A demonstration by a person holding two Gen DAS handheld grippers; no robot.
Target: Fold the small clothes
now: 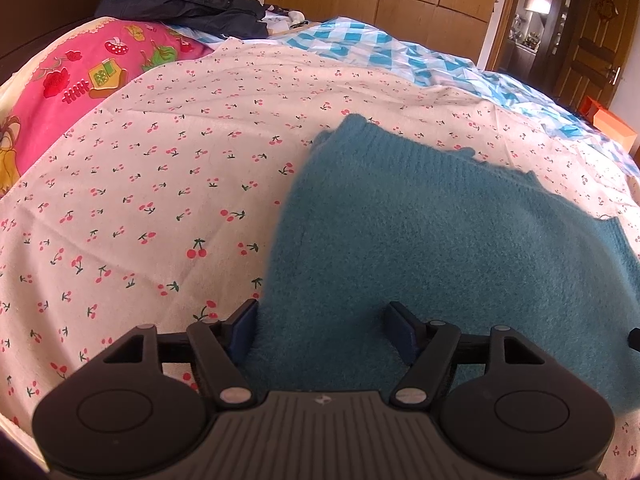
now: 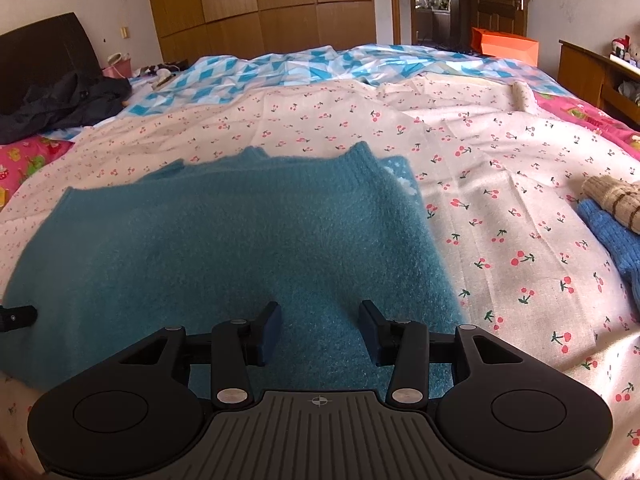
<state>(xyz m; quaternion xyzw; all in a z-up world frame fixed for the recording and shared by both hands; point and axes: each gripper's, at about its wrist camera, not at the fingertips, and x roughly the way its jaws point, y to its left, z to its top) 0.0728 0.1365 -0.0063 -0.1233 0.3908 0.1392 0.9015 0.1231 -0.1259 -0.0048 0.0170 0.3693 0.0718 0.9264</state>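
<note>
Over teal sweater (image 1: 440, 240), both tools (image 1: 324, 330) (image 2: 320, 326) low — spread

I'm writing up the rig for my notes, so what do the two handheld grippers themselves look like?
Both match. The left gripper and right gripper have matte black linkage arms with silver pivot pins, dark blue finger pads, round black side housings and a ribbed grey centre plate with a small crosshair mark. No cables or sleeves visible.

Fuzzy teal sweater (image 2: 224, 240) lies folded flat on cherry-print sheet (image 2: 500, 184).

One teal sweater (image 2: 224, 240), two claws, one cherry-print sheet (image 1: 160, 184), one dark jacket (image 1: 188, 4).
</note>
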